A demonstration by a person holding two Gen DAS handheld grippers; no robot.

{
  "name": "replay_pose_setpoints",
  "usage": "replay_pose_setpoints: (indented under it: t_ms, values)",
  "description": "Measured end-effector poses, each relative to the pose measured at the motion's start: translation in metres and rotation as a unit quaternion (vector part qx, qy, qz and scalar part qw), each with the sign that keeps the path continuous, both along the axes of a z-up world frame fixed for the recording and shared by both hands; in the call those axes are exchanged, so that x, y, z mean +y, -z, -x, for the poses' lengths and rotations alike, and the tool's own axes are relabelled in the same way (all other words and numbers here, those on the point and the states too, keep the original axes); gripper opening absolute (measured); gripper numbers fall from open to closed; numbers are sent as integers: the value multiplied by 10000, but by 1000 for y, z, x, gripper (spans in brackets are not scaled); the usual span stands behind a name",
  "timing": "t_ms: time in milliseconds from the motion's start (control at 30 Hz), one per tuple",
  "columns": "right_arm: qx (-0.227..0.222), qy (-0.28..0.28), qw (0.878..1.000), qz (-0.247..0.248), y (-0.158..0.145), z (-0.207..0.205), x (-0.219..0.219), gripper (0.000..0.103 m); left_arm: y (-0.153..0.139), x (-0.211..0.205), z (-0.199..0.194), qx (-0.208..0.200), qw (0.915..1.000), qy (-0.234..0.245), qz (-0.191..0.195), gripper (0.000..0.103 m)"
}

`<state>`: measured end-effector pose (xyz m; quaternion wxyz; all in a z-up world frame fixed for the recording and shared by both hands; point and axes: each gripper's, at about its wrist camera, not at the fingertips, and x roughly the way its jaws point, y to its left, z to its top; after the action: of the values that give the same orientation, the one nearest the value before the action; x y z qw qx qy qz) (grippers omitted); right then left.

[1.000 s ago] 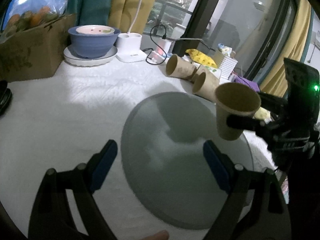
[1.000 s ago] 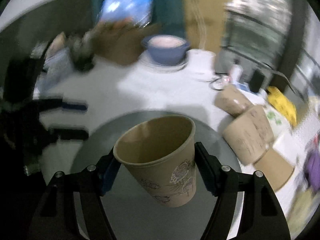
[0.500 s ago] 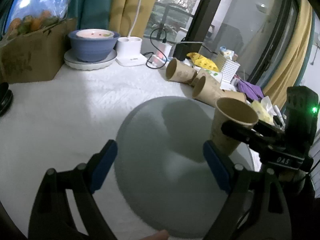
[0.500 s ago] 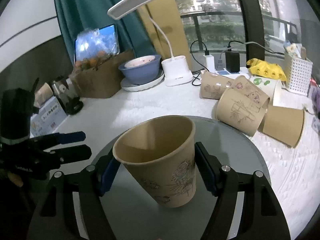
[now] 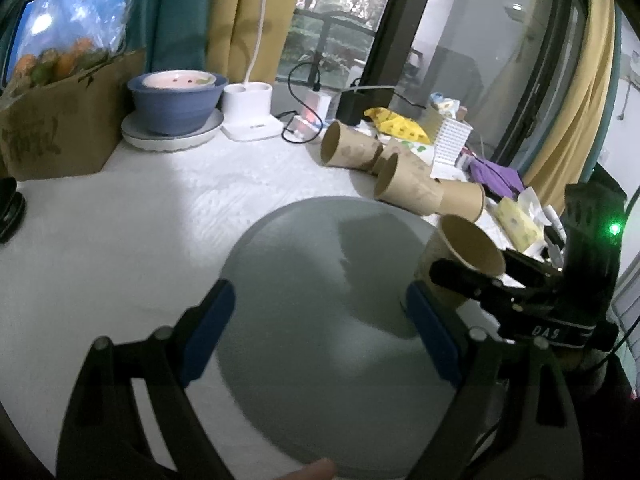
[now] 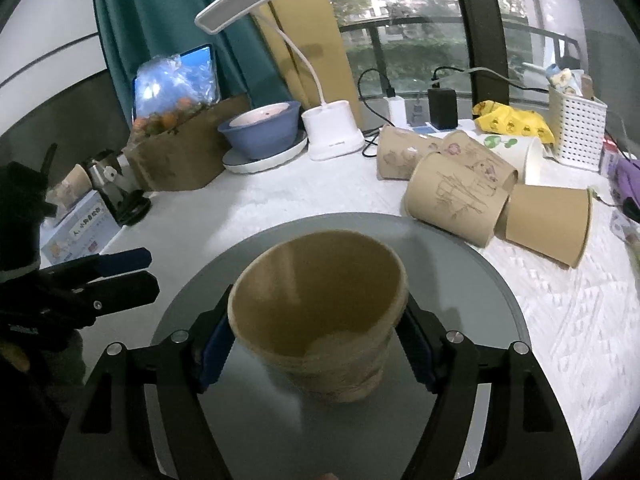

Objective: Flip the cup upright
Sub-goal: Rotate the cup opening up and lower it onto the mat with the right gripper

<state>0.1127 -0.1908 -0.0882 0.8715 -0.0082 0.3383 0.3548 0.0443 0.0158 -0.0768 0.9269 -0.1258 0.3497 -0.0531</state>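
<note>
The cup [image 6: 320, 316] is sitting mouth-up, slightly tilted, low over the grey mat [image 6: 480, 300], pinched by the right claw [image 6: 316, 344]. The left claw [image 5: 316, 336] is idling wide apart, empty. Best levelling the base before letting go.

Yellow curtain [image 6: 312, 40] and teal curtain [image 6: 160, 20] beside a large window [image 6: 400, 20]

White table [image 5: 120, 232], grey mat [image 5: 304, 304]
</note>
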Motion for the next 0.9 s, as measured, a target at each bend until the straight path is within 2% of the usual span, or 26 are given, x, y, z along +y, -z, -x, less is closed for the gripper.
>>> replay_pose_setpoints:
  t_ms: [500, 900]
  values:
    - [-125, 205, 9997, 18, -9, 21, -14, 81, -12, -11, 20, -262, 9995, -20, -199, 89]
    - [-386, 485, 9980, 107, -27, 59, -30, 81, -36, -24, 55, -704, 9972, 101, -243, 89]
